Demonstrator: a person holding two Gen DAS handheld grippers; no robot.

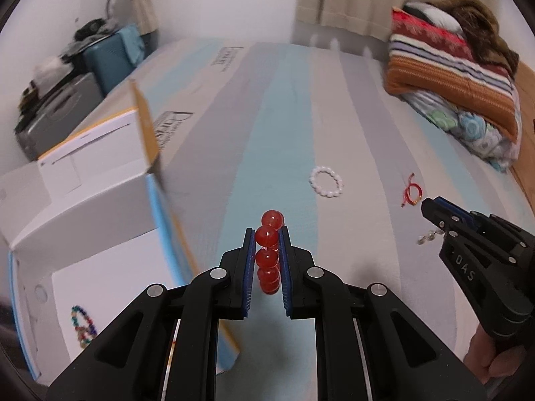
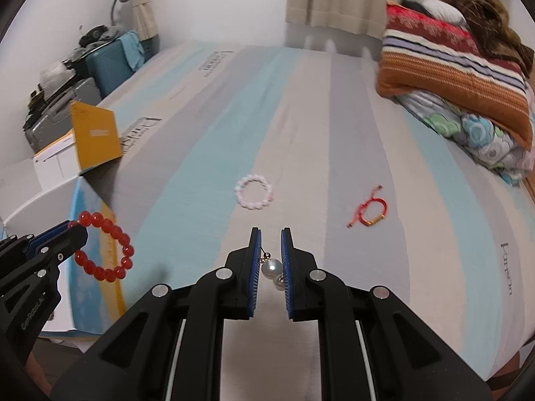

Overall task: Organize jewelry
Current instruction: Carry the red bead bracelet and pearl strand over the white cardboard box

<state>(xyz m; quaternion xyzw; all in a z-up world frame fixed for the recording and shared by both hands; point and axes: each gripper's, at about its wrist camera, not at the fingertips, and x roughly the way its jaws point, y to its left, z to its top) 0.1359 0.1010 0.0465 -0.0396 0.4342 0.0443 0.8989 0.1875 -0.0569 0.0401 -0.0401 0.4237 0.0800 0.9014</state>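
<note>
My left gripper (image 1: 267,234) is shut on a red bead bracelet (image 1: 268,254), held edge-on above the striped bed. From the right wrist view that red bead bracelet (image 2: 105,245) hangs as a ring from the left gripper (image 2: 75,230) beside the open box. My right gripper (image 2: 271,234) is shut on a pearl earring (image 2: 271,269), two pearls on a small chain. In the left wrist view the right gripper (image 1: 429,209) shows at the right with the pearl earring (image 1: 429,236) dangling under it. A white bead bracelet (image 2: 254,191) and a red cord bracelet (image 2: 367,212) lie on the bed.
An open white cardboard box (image 1: 100,234) with yellow and blue flaps stands at the left; a multicoloured bead bracelet (image 1: 82,329) lies inside it. Folded blankets (image 2: 461,80) are stacked at the bed's far right. Suitcases (image 1: 67,100) stand by the wall at left.
</note>
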